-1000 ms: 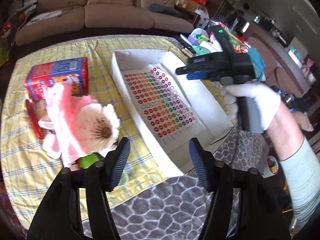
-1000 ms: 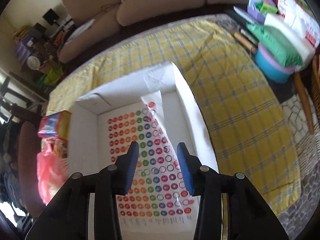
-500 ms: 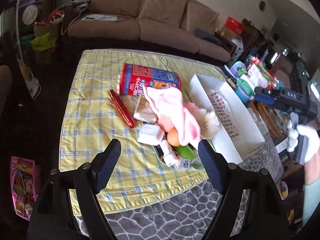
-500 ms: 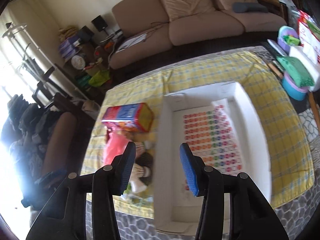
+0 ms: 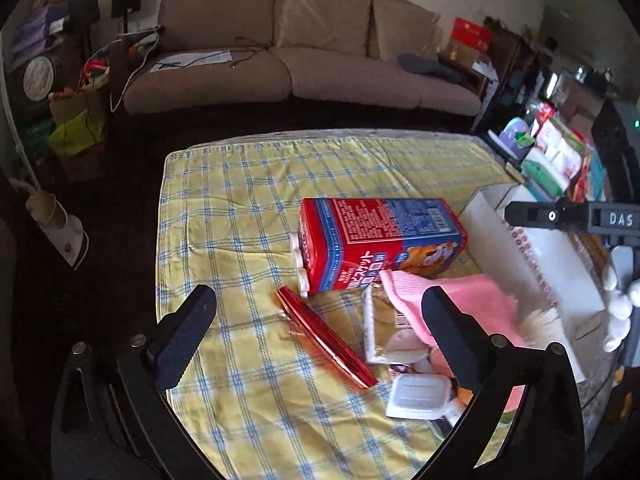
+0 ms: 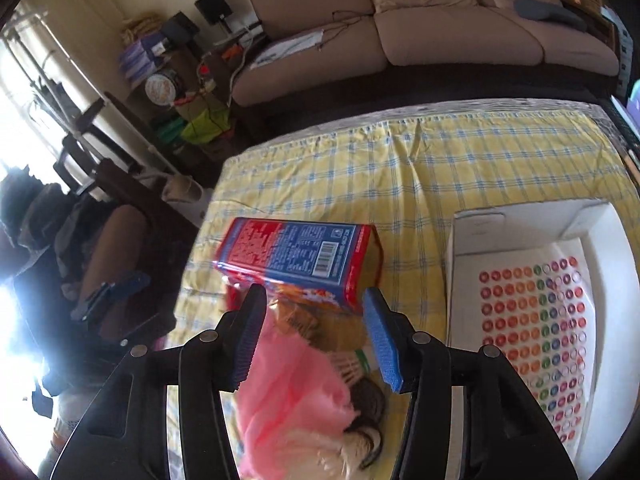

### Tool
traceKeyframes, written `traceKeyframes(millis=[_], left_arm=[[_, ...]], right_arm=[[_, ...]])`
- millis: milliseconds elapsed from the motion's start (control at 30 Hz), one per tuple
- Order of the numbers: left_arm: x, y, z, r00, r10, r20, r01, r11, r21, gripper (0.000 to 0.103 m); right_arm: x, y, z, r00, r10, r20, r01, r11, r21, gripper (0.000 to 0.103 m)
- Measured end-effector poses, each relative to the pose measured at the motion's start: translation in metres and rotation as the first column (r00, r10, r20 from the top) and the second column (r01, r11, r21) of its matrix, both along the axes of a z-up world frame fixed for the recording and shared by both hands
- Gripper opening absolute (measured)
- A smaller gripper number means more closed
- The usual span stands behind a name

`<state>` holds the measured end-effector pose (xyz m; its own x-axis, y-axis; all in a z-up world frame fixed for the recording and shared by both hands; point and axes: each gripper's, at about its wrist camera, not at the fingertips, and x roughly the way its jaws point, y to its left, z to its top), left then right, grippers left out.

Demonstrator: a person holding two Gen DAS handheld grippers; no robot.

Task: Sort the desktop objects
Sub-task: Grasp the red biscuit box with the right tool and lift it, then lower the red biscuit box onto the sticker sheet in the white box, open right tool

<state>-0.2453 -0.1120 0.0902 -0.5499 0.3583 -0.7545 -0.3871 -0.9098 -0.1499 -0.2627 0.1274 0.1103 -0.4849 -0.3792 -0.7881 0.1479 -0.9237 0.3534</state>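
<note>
A red and blue carton (image 5: 380, 240) (image 6: 300, 258) lies on its side on the yellow checked cloth (image 5: 248, 208). In front of it sit a pink cloth (image 5: 468, 308) (image 6: 296, 392), a red tube (image 5: 324, 338), a white lidded case (image 5: 418, 396) and a clear wrapped packet (image 5: 380, 328). My left gripper (image 5: 318, 336) hangs open and wide above the tube. My right gripper (image 6: 310, 338) is open above the pink cloth, just short of the carton. A white box (image 6: 460, 280) (image 5: 480, 232) with a sheet of coloured dot stickers (image 6: 536, 336) stands at the right.
A brown sofa (image 5: 288, 52) runs along the far side of the table. Cluttered boxes and bags (image 5: 552, 156) stand at the right. A gloved hand (image 5: 620, 312) holds the right gripper's handle. The patterned tabletop shows beyond the cloth's edge.
Both grippers have swung left, away from the white box toward the pile of objects. The left gripper has opened wider. The right gripper has come down close over the pink cloth and carton.
</note>
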Motion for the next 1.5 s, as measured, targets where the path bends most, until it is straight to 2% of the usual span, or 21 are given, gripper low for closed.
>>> traceKeyframes(millis=[100, 233, 333, 400, 533, 600, 767, 933, 1067, 1200, 1367, 1500], left_arm=[[-0.018, 0.006, -0.02, 0.999, -0.042, -0.003, 0.042, 0.998, -0.036, 0.102], [-0.038, 0.011, -0.037, 0.996, -0.093, 0.004, 0.093, 0.995, -0.021, 0.1], [-0.047, 0.02, -0.045, 0.988, -0.157, 0.005, 0.157, 0.988, -0.01, 0.099], [-0.051, 0.03, -0.052, 0.981, -0.191, 0.013, 0.192, 0.981, -0.035, 0.097], [-0.059, 0.049, -0.064, 0.964, -0.256, 0.076, 0.259, 0.965, -0.034, 0.078], [-0.061, 0.051, -0.061, 0.965, -0.249, 0.081, 0.252, 0.967, -0.028, 0.079], [-0.065, 0.035, -0.032, 0.974, -0.217, 0.067, 0.211, 0.973, 0.096, 0.079], [-0.054, 0.031, 0.024, 0.976, -0.216, 0.032, 0.207, 0.961, 0.181, 0.079], [-0.04, 0.051, 0.07, 0.97, -0.244, 0.027, 0.231, 0.944, 0.234, 0.08], [-0.017, 0.095, 0.101, 0.959, -0.284, 0.024, 0.267, 0.925, 0.269, 0.084], [0.005, 0.168, 0.109, 0.944, -0.326, 0.049, 0.3, 0.912, 0.281, 0.088], [0.012, 0.214, 0.093, 0.931, -0.347, 0.113, 0.302, 0.906, 0.296, 0.088]], right_arm=[[-0.02, -0.008, -0.014, 0.999, 0.012, 0.032, -0.014, 0.999, 0.048, 0.052], [-0.029, -0.021, -0.034, 0.996, 0.046, 0.071, -0.053, 0.994, 0.099, 0.052], [-0.034, -0.029, -0.048, 0.993, 0.073, 0.09, -0.084, 0.988, 0.132, 0.056], [-0.038, -0.03, -0.054, 0.992, 0.074, 0.098, -0.087, 0.988, 0.129, 0.06], [-0.044, -0.031, -0.054, 0.992, 0.074, 0.106, -0.086, 0.99, 0.112, 0.058], [-0.045, -0.03, -0.05, 0.992, 0.071, 0.108, -0.083, 0.99, 0.116, 0.059], [-0.042, -0.016, -0.023, 0.997, 0.037, 0.073, -0.036, 0.999, -0.019, 0.059], [-0.023, 0.005, 0.02, 1.0, 0.01, 0.01, -0.009, 0.995, -0.102, 0.059], [0.0, 0.041, 0.054, 0.999, -0.04, -0.025, 0.035, 0.986, -0.165, 0.059], [0.031, 0.092, 0.081, 0.992, -0.111, -0.053, 0.099, 0.977, -0.188, 0.059], [0.06, 0.154, 0.097, 0.981, -0.186, -0.062, 0.174, 0.972, -0.158, 0.059], [0.067, 0.199, 0.084, 0.974, -0.225, -0.03, 0.218, 0.963, -0.161, 0.059]])
